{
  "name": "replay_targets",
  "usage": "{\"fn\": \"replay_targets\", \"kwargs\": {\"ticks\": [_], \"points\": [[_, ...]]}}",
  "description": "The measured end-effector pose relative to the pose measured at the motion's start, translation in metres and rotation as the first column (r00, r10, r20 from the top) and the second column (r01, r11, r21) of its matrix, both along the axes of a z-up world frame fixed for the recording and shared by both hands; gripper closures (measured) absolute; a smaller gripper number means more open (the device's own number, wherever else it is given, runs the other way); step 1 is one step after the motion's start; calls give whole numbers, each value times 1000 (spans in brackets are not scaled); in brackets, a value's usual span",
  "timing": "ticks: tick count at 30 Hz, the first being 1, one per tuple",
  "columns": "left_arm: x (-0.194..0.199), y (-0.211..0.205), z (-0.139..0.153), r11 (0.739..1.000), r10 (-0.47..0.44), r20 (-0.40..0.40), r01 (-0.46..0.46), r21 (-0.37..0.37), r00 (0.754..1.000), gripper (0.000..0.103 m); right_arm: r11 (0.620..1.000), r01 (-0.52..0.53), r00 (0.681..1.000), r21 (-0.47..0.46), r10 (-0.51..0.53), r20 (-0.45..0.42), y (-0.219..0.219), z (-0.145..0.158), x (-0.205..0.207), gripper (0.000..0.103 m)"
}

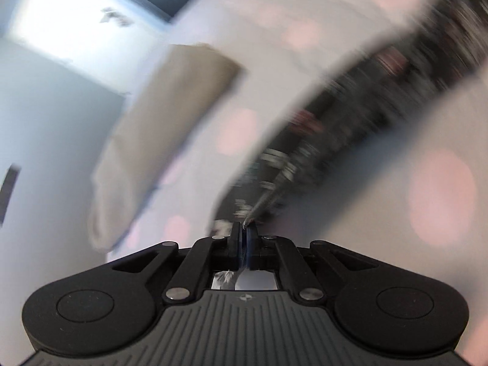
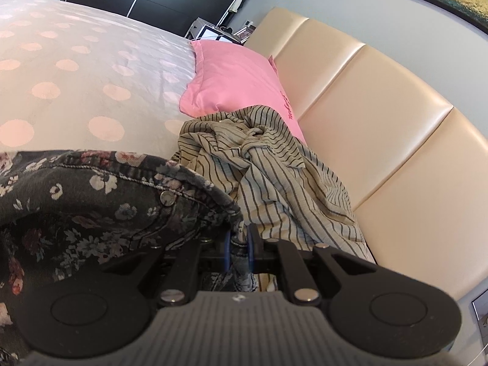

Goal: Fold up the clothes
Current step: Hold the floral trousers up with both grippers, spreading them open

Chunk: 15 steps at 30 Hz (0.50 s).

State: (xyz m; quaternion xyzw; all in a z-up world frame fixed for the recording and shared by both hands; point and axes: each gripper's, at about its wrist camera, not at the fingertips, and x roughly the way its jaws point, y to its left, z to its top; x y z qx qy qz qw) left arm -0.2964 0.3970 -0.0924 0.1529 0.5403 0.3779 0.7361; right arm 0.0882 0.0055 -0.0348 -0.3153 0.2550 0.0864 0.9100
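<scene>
A dark floral garment lies on the bed in the right wrist view, and my right gripper is shut on a bunched fold of its edge. The left wrist view is blurred by motion. There the same dark floral garment stretches as a taut band from the upper right down to my left gripper. That gripper's jaws stand together, pinching the thin edge of the cloth.
A crumpled beige striped garment lies against a pink pillow and the cream padded headboard. The white bedspread with pink dots spreads to the left. A beige cloth lies on the bedspread.
</scene>
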Motion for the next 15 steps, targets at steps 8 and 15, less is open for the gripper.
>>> {"fn": "replay_targets", "kwargs": {"ticks": [8, 15], "points": [[-80, 66, 109, 895, 442, 463, -348, -278, 768, 102, 983, -180, 983, -48, 179, -28, 4, 7, -29, 91], [-120, 58, 153, 887, 460, 567, -385, -256, 683, 102, 933, -306, 951, -189, 309, -12, -3, 32, -68, 92]]}}
